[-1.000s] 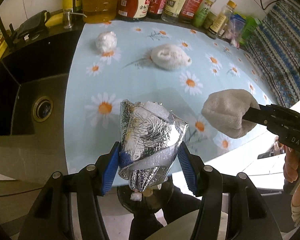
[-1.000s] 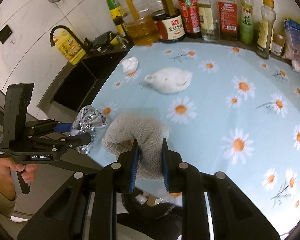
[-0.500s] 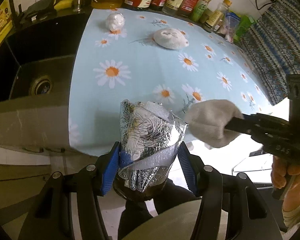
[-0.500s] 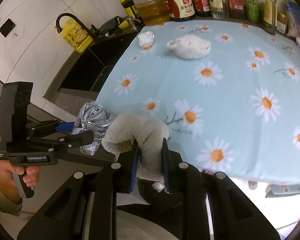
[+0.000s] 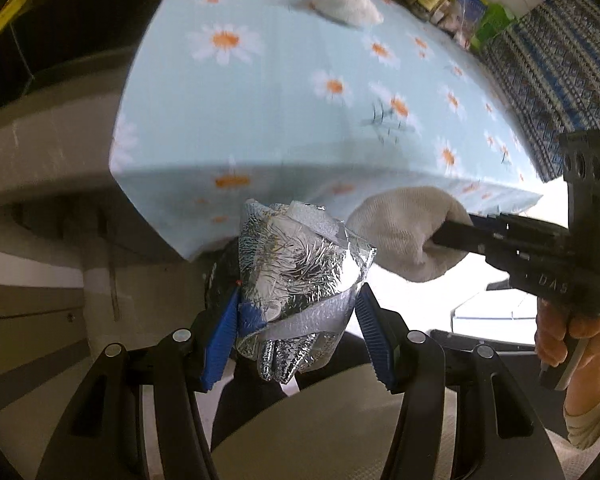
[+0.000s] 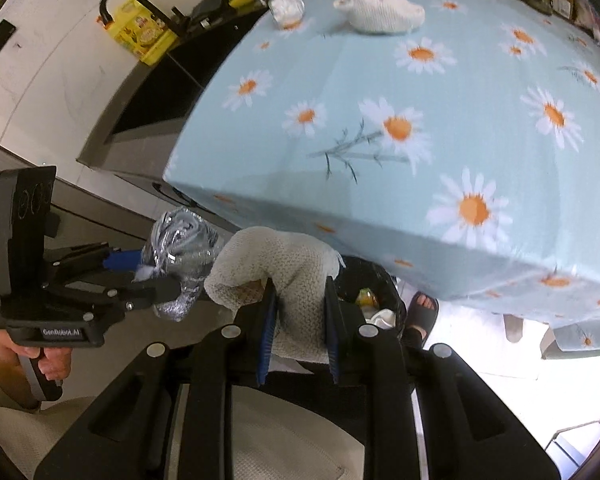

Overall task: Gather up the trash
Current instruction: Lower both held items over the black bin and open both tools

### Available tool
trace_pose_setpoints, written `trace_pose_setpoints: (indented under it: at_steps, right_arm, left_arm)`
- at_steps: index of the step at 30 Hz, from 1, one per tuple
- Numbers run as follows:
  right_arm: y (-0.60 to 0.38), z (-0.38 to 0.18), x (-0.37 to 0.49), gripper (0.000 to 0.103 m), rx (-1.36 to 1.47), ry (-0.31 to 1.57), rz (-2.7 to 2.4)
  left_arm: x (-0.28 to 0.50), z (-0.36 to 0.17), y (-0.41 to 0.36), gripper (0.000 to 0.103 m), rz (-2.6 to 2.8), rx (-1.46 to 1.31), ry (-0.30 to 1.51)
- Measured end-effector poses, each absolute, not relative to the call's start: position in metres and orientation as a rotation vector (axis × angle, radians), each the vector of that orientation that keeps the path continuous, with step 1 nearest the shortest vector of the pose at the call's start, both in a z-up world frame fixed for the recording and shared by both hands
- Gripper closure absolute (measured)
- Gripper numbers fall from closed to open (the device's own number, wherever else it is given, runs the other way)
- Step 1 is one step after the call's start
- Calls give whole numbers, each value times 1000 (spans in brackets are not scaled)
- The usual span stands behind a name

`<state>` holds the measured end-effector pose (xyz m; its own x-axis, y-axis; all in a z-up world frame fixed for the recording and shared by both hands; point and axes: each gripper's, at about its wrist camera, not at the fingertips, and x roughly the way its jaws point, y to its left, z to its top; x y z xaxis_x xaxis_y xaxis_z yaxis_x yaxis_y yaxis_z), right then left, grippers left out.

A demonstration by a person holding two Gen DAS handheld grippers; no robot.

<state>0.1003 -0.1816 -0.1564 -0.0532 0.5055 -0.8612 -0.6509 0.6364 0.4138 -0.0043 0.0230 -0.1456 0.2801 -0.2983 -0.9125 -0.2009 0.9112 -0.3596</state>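
My left gripper [image 5: 300,298] is shut on a crumpled silver foil wad [image 5: 300,272]. My right gripper [image 6: 300,292] is shut on a beige knitted cloth wad [image 6: 296,264]. Both hang side by side just off the front edge of the daisy-print table [image 6: 420,120]. A black-bagged trash bin [image 6: 380,276] with some scraps inside sits right below and behind the cloth. In the left wrist view the cloth wad [image 5: 404,232] is to the right of the foil. A white knitted wad [image 6: 380,12] and a small crumpled white wad [image 6: 286,6] lie at the table's far side.
A dark sink [image 6: 160,92] with a black faucet [image 6: 136,0] adjoins the table on the left. Bottles line the back edge. A foot in a sandal [image 6: 420,312] stands by the bin. A blue patterned fabric [image 5: 560,80] hangs at the right.
Both grippers have drawn back over the table's front edge and sunk, each keeping its load. The table top now lies ahead of them and the bin has come into view.
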Motion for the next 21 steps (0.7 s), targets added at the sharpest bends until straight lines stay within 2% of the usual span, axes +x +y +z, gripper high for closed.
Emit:
trace_pose_setpoints:
  at_steps: [21]
  right_arm:
    - [-169,-211,97,78,-204,1445,922]
  left_arm:
    - [-15,-210,14,48,-60,-539,1449]
